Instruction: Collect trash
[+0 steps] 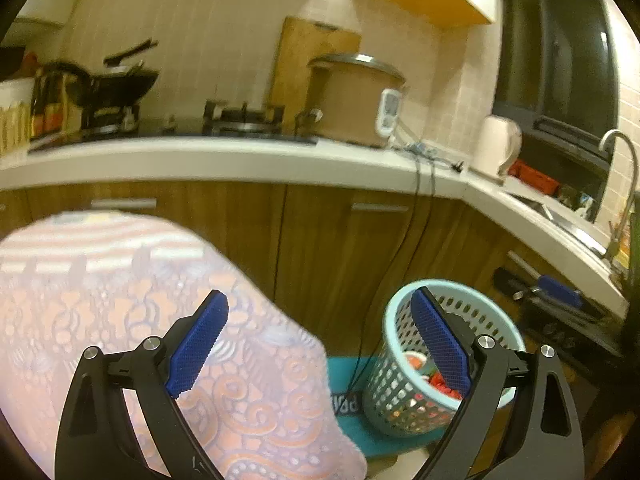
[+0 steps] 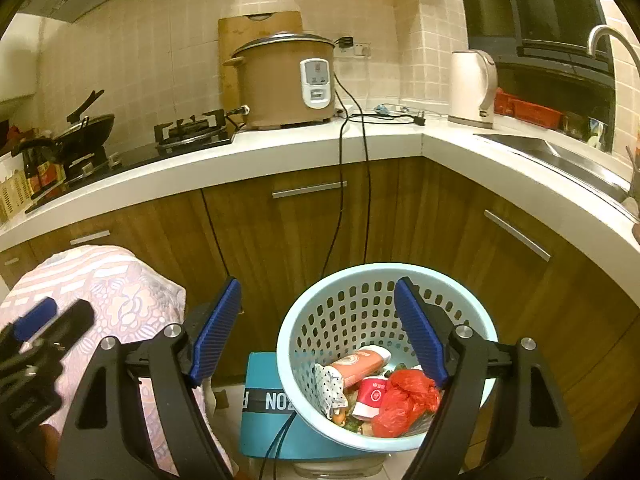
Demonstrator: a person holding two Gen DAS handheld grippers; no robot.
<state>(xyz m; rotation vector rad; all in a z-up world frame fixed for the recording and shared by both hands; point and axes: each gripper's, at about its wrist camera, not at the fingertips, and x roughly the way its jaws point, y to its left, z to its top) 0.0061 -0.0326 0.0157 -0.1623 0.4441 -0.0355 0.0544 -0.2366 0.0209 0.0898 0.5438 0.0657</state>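
Observation:
A light-blue perforated trash basket (image 2: 320, 316) stands on a teal box (image 2: 264, 420) by the cabinets. It holds a red plastic bag (image 2: 404, 404), an orange tube (image 2: 360, 364), a red-and-white cup (image 2: 372, 396) and other scraps. My right gripper (image 2: 316, 332) is open and empty, above the basket's near rim. My left gripper (image 1: 320, 340) is open and empty, over a table with a pink patterned cloth (image 1: 100, 320); the basket (image 1: 400, 380) is to its lower right. The left gripper also shows in the right wrist view (image 2: 44, 332).
A white counter (image 2: 280, 148) runs along wooden cabinets (image 2: 400, 208). On it are a rice cooker (image 2: 288, 80), a gas hob (image 2: 192, 132), a wok (image 2: 84, 128), a kettle (image 2: 472, 88) and a sink (image 2: 560, 156). Black cables (image 2: 340, 200) hang down the cabinet front.

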